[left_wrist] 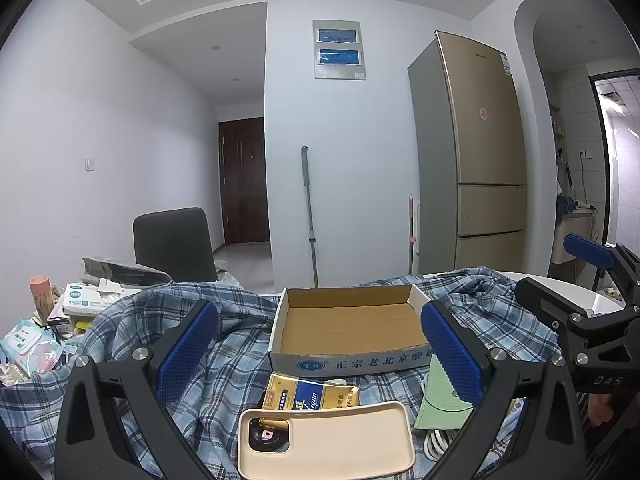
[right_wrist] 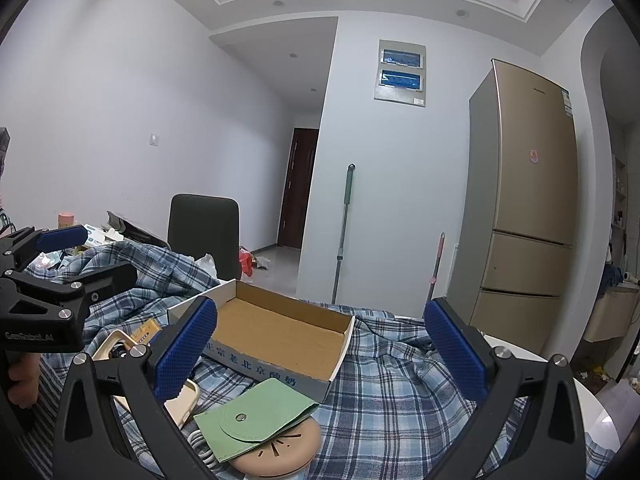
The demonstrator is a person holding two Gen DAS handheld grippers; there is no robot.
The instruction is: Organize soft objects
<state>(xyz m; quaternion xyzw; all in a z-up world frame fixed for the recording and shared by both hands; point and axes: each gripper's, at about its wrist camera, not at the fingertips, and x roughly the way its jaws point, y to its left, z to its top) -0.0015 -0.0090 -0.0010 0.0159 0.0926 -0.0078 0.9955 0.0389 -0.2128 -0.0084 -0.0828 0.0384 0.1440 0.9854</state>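
A blue plaid cloth (left_wrist: 236,364) (right_wrist: 392,392) covers the table. On it stands an empty cardboard box (left_wrist: 344,363) (right_wrist: 280,374). In front of the box lie a cream phone case (left_wrist: 326,444) (right_wrist: 186,402), a gold and blue packet (left_wrist: 310,396), a green pouch (left_wrist: 436,404) (right_wrist: 256,416), a white cable (left_wrist: 434,446) and a round beige disc (right_wrist: 280,454) partly under the pouch. My left gripper (left_wrist: 320,352) (right_wrist: 82,258) hovers open over the phone case and packet. Open too, my right gripper (right_wrist: 320,350) (left_wrist: 560,276) hangs above the pouch, nothing between its fingers.
A dark chair (left_wrist: 174,244) stands behind the table. At the left are a tissue box (left_wrist: 88,300), a wet-wipes pack (left_wrist: 28,344) and a toothpick jar (left_wrist: 40,296). The white table edge (left_wrist: 600,300) shows at the right. A fridge (left_wrist: 480,152) and mop (left_wrist: 310,216) stand by the wall.
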